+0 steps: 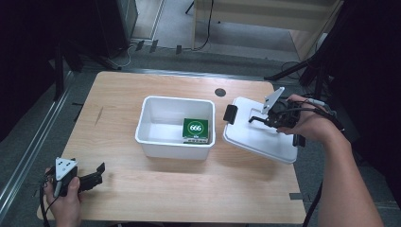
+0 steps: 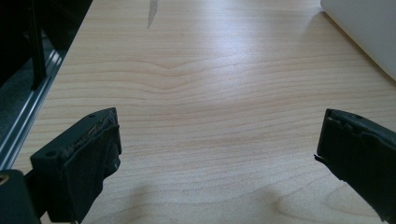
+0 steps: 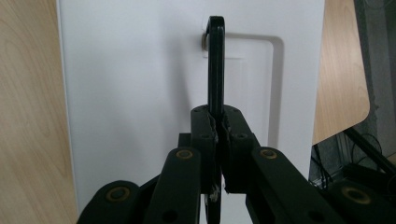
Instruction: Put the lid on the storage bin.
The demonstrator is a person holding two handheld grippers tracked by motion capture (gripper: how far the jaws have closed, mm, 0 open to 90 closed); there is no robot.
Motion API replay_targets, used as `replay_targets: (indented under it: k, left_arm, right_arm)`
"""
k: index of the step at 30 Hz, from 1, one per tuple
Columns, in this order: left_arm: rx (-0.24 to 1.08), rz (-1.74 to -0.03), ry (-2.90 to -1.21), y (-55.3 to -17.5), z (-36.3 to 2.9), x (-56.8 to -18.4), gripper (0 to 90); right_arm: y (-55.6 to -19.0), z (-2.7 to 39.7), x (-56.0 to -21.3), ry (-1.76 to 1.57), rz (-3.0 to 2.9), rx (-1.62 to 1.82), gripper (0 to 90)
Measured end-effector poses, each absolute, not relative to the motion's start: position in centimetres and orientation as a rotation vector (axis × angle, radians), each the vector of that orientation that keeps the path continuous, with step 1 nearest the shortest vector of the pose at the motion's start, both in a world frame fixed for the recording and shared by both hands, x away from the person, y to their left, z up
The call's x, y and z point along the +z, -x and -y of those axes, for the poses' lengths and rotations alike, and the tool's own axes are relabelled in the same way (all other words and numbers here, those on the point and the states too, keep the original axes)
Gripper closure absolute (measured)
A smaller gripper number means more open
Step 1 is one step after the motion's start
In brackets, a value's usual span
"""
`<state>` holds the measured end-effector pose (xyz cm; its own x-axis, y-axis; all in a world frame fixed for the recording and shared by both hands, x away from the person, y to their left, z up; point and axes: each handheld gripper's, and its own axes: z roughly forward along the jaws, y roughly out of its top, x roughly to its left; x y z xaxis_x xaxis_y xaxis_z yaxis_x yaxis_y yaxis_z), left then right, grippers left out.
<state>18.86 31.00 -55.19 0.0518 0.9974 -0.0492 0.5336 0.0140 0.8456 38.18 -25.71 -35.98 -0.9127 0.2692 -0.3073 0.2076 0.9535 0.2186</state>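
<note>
1. A light wooden tabletop (image 1: 142, 189) carries a white plastic bin (image 1: 175, 126) near its middle, open at the top.
2. Inside the bin, toward its right near corner, lies a green box (image 1: 196, 130) marked "666".
3. Just right of the bin rests the white lid (image 1: 257, 137), its far edge tilted up a little and a black latch (image 1: 230, 114) at its left end.
4. The right tool (image 1: 265, 118), held in the person's right hand (image 1: 307, 123), is above the lid; in the right gripper view its jaws are pressed together on the lid's thin black handle (image 3: 215, 65), which stands upright out of its recess.
5. The left tool (image 1: 97, 174) sits at the near left corner of the tabletop, held in the left hand (image 1: 64, 198), well apart from the bin.
6. In the left gripper view its jaws stand wide apart with bare wood between them, gripping nothing; a corner of the bin (image 2: 369, 32) shows at the upper right.
</note>
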Motion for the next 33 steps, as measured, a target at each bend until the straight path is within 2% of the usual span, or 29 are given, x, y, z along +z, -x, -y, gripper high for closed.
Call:
replay_targets:
  k: [16, 33]
  left_arm:
    - [0.818, -1.568, -1.608, -18.9, -31.0, -55.2, 0.2]
    - [0.812, -1.569, -1.606, -18.9, -31.1, -55.2, 0.2]
  right_arm:
    - [-37.8, 23.2, -32.6, -0.279, -2.76, 0.302, 85.7]
    - [-38.0, 17.9, -31.6, -0.173, -2.778, 0.315, 85.7]
